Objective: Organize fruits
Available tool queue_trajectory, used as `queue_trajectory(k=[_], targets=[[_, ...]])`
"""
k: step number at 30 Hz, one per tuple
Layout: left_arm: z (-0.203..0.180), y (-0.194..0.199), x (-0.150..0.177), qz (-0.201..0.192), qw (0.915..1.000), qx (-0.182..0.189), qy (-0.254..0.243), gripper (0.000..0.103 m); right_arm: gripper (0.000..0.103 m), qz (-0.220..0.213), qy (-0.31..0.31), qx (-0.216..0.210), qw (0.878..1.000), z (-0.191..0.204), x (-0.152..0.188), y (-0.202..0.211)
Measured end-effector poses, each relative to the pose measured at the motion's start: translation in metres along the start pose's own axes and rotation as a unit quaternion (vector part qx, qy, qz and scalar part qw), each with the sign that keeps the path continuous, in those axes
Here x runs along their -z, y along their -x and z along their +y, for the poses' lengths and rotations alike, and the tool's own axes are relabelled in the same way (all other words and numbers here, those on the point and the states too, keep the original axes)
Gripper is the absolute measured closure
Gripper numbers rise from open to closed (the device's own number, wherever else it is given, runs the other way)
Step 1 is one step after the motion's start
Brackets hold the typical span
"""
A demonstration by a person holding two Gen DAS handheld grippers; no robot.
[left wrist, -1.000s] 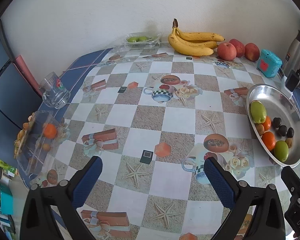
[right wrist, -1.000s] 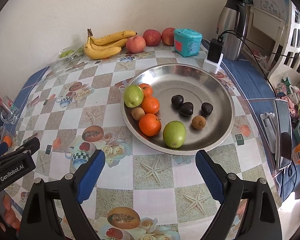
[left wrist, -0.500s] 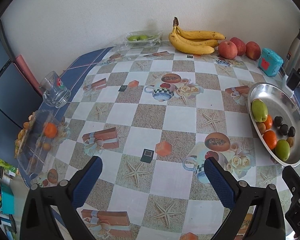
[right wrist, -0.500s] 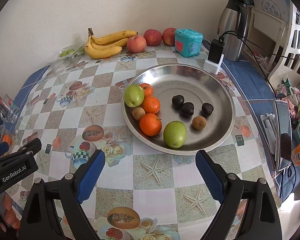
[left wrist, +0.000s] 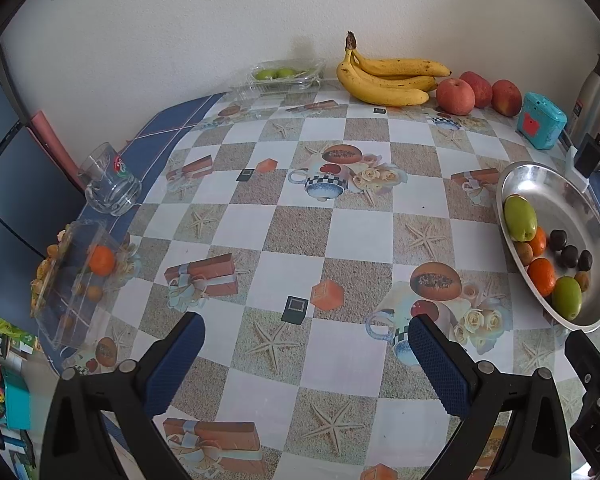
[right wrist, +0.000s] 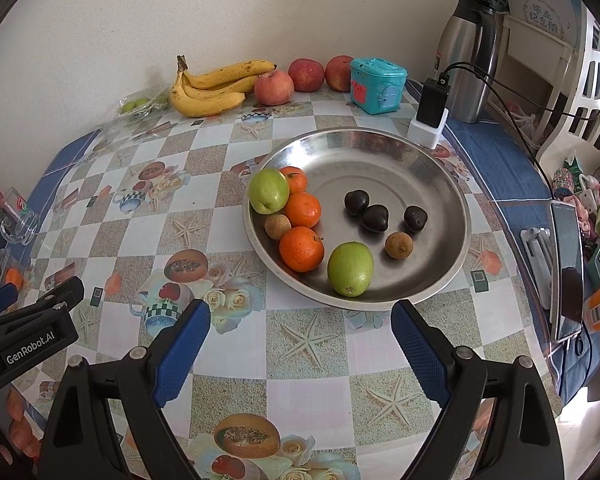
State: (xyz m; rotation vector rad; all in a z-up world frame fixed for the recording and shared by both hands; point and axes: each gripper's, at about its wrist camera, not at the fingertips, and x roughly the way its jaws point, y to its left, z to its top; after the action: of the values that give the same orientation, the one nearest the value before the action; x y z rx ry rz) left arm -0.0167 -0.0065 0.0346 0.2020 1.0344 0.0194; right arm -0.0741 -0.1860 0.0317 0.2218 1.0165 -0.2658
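— Where's the fruit?

— Mostly in the steel dish (right wrist: 440,184) on the right: two green fruits, oranges (right wrist: 301,249) and small dark ones (plus two brownish ones). Bananas (right wrist: 212,88) and apples (right wrist: 274,87) sit far back by the wall.

— And the grippers?

— The left gripper (left wrist: 306,354) and the right gripper (right wrist: 300,344) both hang over the table, jaws spread wide, holding nothing.

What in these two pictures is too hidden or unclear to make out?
- Clear box, left wrist view: glare and its wall blur the contents beside one orange.
- Green fruits in the clear tray, right wrist view: too small to name.
- Phone, right wrist view: screen dark, lower end cut off by the stand.
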Motion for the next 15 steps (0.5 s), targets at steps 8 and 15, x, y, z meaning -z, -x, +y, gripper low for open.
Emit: queue_trajectory(k=[8, 15], targets=[[-0.0006, 0.0005, 0.0005, 0.000, 1.0000, -0.001, -0.002, 0.000, 0.011, 0.002, 0.000, 0.000, 1.000, 0.0000, 0.0001, -0.0010], [-0.0007, 0.0008, 0.0004, 0.000, 1.0000, -0.002, -0.003, 0.000, 0.011, 0.002, 0.001, 0.000, 1.000, 0.0005, 0.0001, -0.0008]])
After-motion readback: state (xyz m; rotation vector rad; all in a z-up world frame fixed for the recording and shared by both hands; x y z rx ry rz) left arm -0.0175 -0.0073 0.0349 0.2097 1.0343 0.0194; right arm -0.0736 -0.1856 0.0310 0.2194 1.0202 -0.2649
